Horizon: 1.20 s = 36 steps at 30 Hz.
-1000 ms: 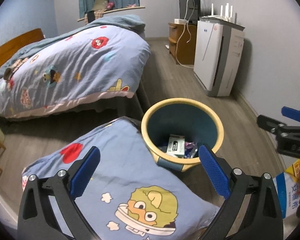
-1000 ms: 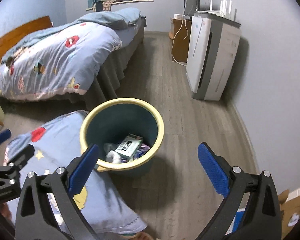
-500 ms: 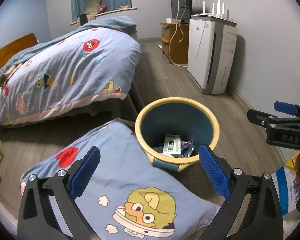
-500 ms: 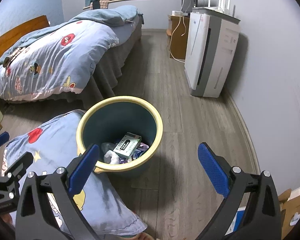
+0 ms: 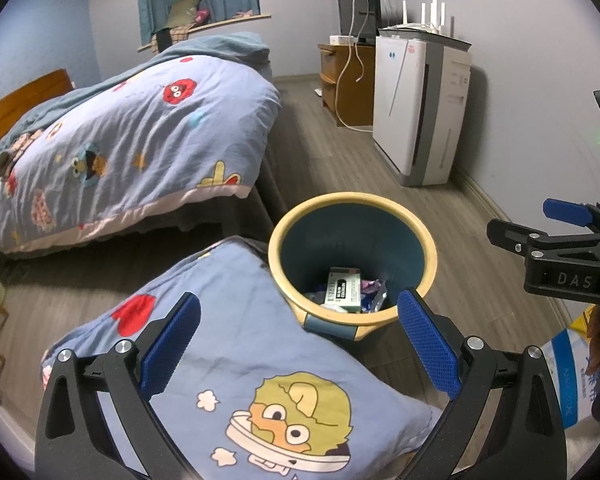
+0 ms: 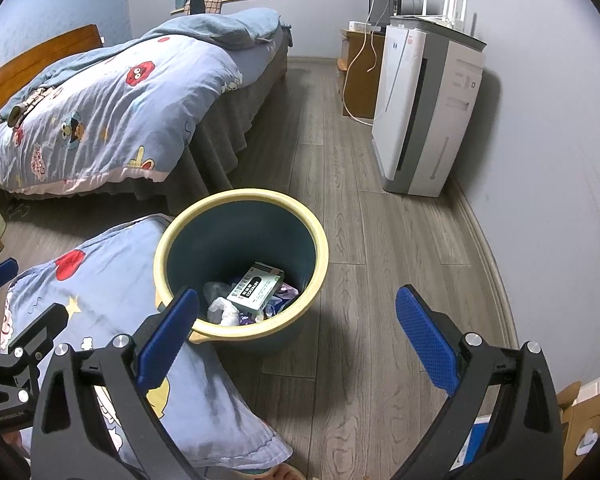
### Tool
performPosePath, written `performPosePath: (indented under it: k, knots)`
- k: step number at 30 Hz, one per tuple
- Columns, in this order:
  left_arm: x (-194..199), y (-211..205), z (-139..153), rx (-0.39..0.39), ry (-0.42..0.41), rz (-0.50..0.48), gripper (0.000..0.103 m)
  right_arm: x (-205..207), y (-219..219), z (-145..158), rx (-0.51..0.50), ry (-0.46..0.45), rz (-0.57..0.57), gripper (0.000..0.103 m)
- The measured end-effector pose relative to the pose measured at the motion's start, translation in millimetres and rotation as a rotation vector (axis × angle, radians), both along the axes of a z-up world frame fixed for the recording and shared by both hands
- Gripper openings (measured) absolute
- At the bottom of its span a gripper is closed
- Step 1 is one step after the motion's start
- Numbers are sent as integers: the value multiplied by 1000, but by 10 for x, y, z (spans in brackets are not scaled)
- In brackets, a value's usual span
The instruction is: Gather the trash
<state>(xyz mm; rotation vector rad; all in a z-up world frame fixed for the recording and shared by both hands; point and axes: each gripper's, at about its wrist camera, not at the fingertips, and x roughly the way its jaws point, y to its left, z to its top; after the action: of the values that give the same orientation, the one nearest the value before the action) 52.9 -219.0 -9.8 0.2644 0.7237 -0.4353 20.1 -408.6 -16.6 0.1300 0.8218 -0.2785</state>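
Note:
A blue waste bin with a yellow rim (image 5: 352, 200) (image 6: 240, 194) stands on the wooden floor. Inside it lie a white and green carton (image 5: 342, 290) (image 6: 256, 288), crumpled white tissue (image 6: 222, 308) and purple wrappers. My left gripper (image 5: 296, 344) hovers open over the near rim and a cartoon pillow, with nothing between its fingers. My right gripper (image 6: 296, 340) is open and empty above the floor just right of the bin; it also shows at the right edge of the left wrist view (image 5: 556, 232).
A blue cartoon pillow (image 5: 228, 360) (image 6: 112, 340) lies on the floor against the bin's left side. A bed with a patterned quilt (image 5: 112, 136) fills the left. A white air purifier (image 6: 424, 112) and a wooden cabinet stand by the right wall. A printed bag (image 5: 572, 376) lies at the far right.
Both grippers have risen and drawn back a little, so the bin sits slightly lower and farther in both views. Both stay open; the trash in the bin has not moved.

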Motion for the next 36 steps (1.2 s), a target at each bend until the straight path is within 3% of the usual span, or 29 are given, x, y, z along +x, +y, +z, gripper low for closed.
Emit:
performPosePath:
  k: [36]
  knots:
    - [-20, -16, 7, 2, -4, -2, 98, 15, 22, -55, -18, 24, 5, 97]
